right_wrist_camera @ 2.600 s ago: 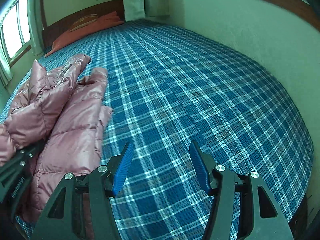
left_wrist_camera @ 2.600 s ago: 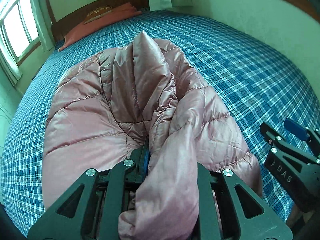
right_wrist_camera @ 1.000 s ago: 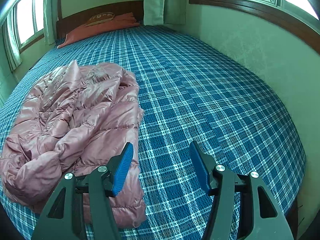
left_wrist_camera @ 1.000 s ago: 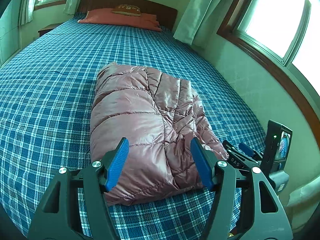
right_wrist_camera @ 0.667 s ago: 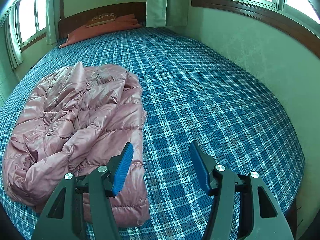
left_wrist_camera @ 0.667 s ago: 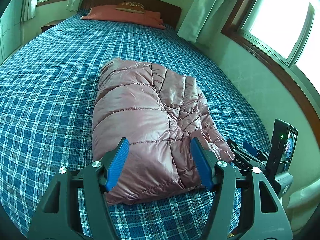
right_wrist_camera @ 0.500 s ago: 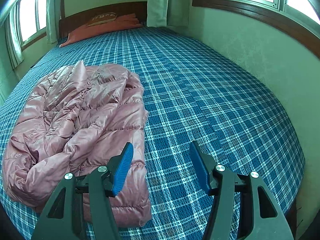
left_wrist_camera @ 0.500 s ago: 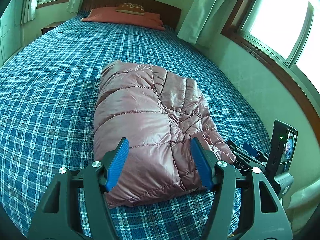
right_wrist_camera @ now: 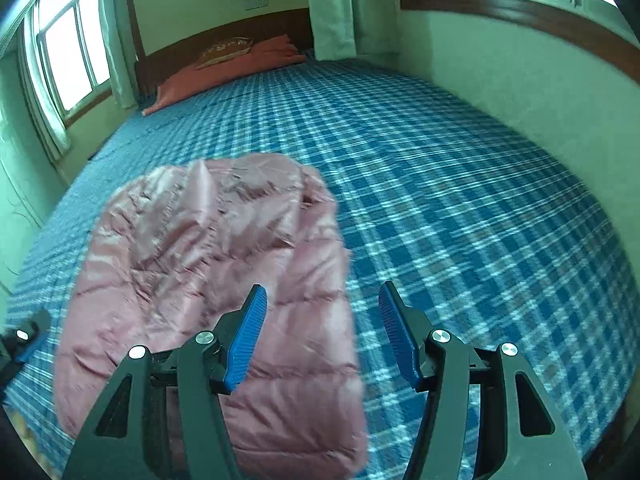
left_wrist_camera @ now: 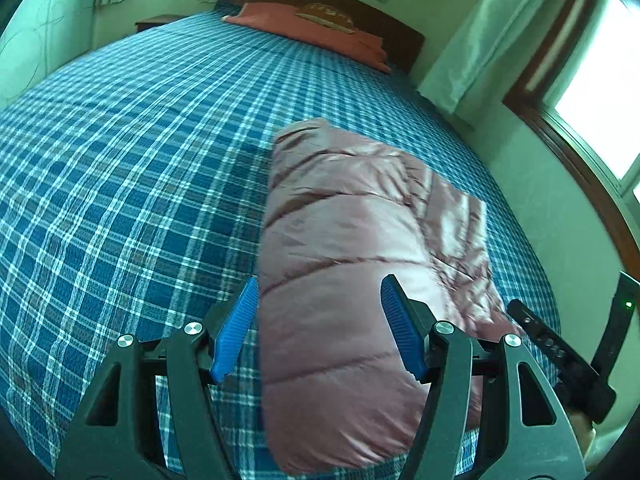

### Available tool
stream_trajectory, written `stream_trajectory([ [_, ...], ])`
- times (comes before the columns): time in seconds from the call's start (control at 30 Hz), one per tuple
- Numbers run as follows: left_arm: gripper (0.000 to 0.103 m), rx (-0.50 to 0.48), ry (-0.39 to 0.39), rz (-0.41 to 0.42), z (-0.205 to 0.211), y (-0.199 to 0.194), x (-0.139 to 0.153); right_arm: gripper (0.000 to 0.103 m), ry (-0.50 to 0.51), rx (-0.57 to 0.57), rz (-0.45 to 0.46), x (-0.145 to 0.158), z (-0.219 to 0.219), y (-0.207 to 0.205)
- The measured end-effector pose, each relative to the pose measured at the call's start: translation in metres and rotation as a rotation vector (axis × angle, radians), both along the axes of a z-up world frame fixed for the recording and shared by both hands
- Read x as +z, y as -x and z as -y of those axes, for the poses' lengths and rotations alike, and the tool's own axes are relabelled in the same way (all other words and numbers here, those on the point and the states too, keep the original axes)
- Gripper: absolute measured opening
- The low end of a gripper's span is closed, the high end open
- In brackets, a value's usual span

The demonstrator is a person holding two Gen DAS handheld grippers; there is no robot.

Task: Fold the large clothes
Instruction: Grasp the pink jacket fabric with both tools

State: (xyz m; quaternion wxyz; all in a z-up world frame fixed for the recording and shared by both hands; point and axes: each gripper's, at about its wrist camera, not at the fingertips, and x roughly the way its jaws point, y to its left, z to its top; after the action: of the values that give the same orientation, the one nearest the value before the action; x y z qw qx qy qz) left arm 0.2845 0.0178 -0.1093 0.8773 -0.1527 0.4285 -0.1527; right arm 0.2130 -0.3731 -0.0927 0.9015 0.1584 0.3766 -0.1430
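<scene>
A pink quilted puffer jacket [left_wrist_camera: 360, 264] lies folded in a long bundle on the blue plaid bed [left_wrist_camera: 120, 168]. My left gripper [left_wrist_camera: 316, 328] is open and empty, held above the jacket's near left edge. My right gripper [right_wrist_camera: 320, 332] is open and empty, held above the jacket's [right_wrist_camera: 208, 264] near right edge. The right gripper's body shows at the right of the left wrist view [left_wrist_camera: 560, 356]. The left gripper's tip shows at the left edge of the right wrist view [right_wrist_camera: 24, 340].
An orange pillow [left_wrist_camera: 312, 32] lies against the dark wooden headboard [right_wrist_camera: 224, 44] at the far end. A green wall [right_wrist_camera: 520, 92] with a wood-framed window runs along the bed's right side. Curtains [right_wrist_camera: 332, 8] hang in the corner.
The left gripper released the jacket, which now lies folded flat. Both views have shifted over the last half second: the left gripper swung left, the right gripper moved left over the jacket.
</scene>
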Motion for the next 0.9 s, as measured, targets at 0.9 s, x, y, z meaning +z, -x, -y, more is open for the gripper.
stream_trajectory([
  [0.9, 0.068, 0.061, 0.506, -0.267, -0.030, -0.060, -0.090, 0.071, -0.527, 0.148, 0.118, -0.049, 0.031, -0.047],
])
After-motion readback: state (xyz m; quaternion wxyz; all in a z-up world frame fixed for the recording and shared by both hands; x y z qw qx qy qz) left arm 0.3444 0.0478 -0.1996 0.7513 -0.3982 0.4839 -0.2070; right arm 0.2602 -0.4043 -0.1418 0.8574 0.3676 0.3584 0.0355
